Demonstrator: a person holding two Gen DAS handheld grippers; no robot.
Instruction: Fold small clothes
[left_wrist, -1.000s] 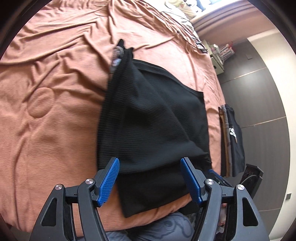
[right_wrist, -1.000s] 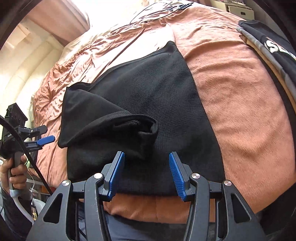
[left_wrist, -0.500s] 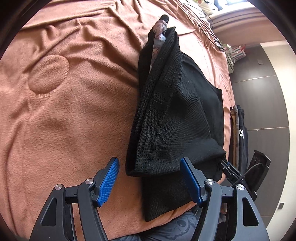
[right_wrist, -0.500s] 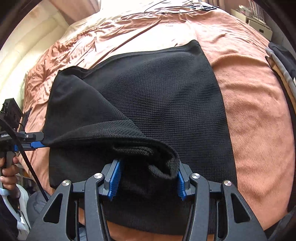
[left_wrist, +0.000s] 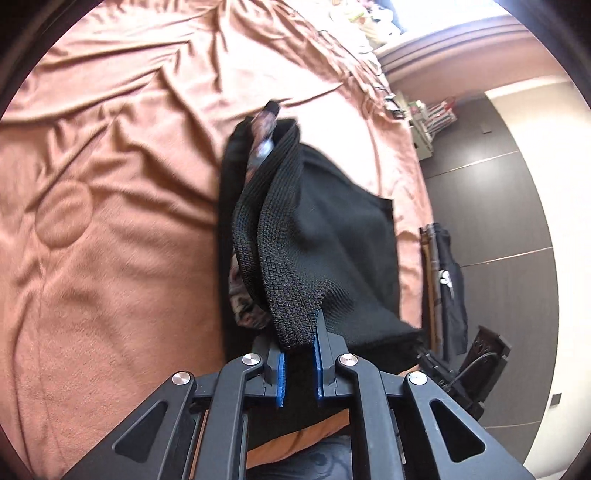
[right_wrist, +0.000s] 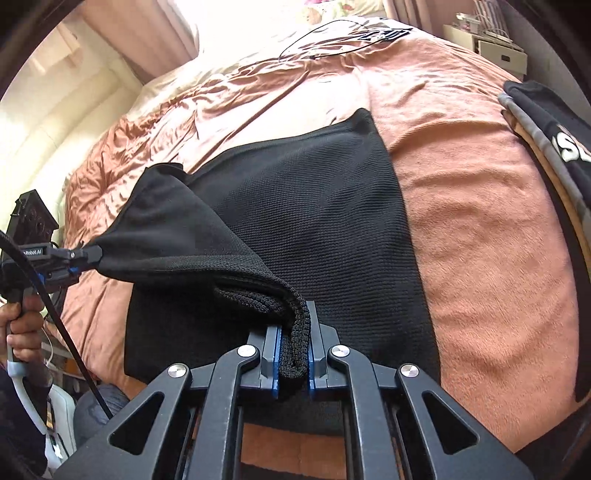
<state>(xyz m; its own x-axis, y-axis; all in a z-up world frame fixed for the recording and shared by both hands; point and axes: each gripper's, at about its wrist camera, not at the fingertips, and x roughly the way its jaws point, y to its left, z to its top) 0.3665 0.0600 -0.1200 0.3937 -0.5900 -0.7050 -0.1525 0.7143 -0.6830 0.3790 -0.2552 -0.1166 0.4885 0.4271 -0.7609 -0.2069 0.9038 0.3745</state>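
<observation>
Garment: black knit garment (right_wrist: 317, 229) on the salmon blanket (right_wrist: 480, 229), long axis 6 to 12 o'clock.
Change: both grippers, spread wide earlier, have now closed.
Left gripper (left_wrist: 299, 363): clamped on a lifted hem corner.
Right gripper (right_wrist: 293, 363): clamped on the bunched hem.
Beyond: folded dark clothes (right_wrist: 554, 122) at 2 o'clock.

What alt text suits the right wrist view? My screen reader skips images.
The right gripper pinches a folded edge of a black knit garment lying on a salmon blanket. At left, the left gripper holds another corner lifted.
</observation>
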